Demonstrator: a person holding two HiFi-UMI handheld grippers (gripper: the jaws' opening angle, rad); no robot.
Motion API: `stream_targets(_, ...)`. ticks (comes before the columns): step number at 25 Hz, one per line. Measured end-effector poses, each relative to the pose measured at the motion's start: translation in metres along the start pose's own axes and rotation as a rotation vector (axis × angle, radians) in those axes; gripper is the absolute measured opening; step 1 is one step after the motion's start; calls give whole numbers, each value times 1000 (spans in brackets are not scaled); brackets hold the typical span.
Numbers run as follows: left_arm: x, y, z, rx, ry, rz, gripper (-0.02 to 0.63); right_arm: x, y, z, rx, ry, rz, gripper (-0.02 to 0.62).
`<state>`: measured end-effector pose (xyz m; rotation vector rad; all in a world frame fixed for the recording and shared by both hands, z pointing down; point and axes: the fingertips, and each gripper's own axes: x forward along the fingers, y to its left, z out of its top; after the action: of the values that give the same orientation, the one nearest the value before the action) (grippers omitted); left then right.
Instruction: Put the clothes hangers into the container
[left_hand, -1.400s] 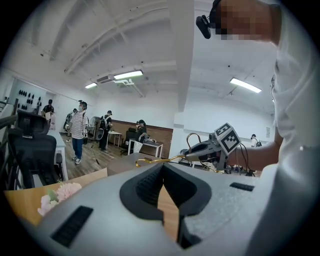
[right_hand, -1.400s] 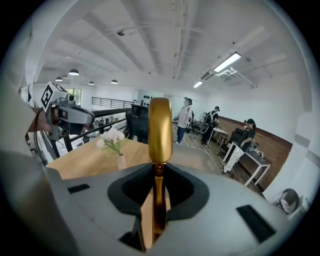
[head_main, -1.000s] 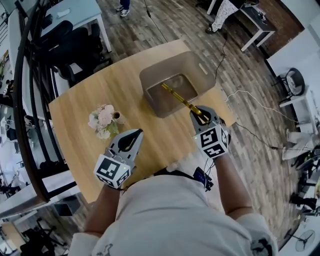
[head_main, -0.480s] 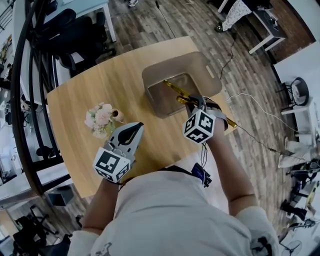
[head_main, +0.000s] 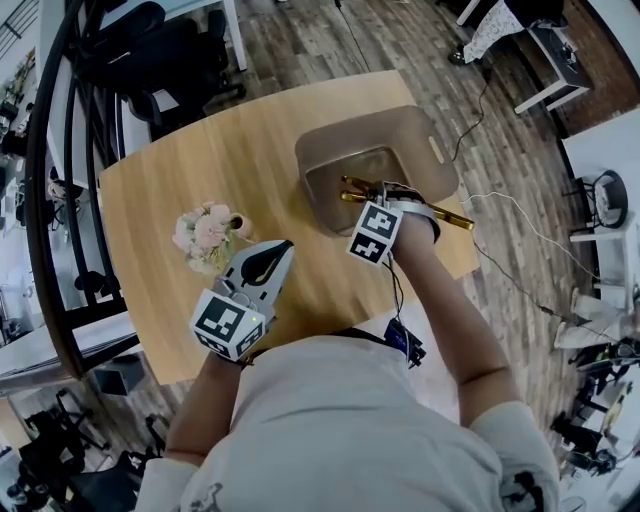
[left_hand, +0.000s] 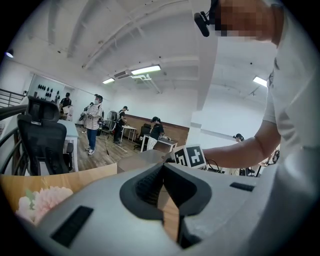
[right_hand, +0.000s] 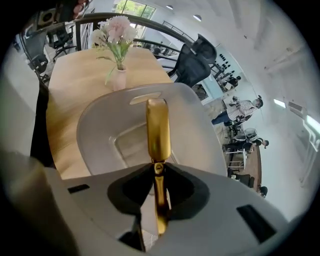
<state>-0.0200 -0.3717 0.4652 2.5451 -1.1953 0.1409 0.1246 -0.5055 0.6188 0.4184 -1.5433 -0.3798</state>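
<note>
A gold clothes hanger (head_main: 354, 197) lies across the open top of the grey container (head_main: 420, 140), one end sticking out to the right past the rim. My right gripper (head_main: 384, 196) hangs over the container's near wall, shut on the hanger. In the right gripper view the gold bar (right_hand: 158, 130) runs straight out between the jaws of the right gripper (right_hand: 158, 169) above the container's hollow (right_hand: 125, 145). My left gripper (head_main: 280, 250) rests over the table (head_main: 190, 180) near its front edge. The left gripper (left_hand: 162, 167) is shut, with nothing in it.
A small vase of pink flowers (head_main: 207, 238) stands on the table just left of the left gripper, and shows as flowers (right_hand: 116, 30) beyond the container. Black office chairs (head_main: 165, 50) stand past the table's far left edge. A cable (head_main: 500, 200) lies on the floor to the right.
My right gripper has carried the hanger from the table's right front edge forward and left over the container, and turned it crosswise. The left gripper has stayed put.
</note>
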Motion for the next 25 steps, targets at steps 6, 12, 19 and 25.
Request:
stream_targets(6, 0, 8, -4, -16, 10, 26, 6, 32, 9, 1, -58, 53, 35, 81)
stream_targets(12, -1, 14, -10, -37, 20, 42, 6, 43, 19, 13, -66, 40, 91, 91)
stream_targets(19, 0, 13, -11, -41, 27, 47, 6, 46, 31, 31, -3, -40, 204, 117)
stream_targets(25, 0, 13, -13, -43, 31, 42, 6, 42, 35, 40, 103, -108, 324, 159)
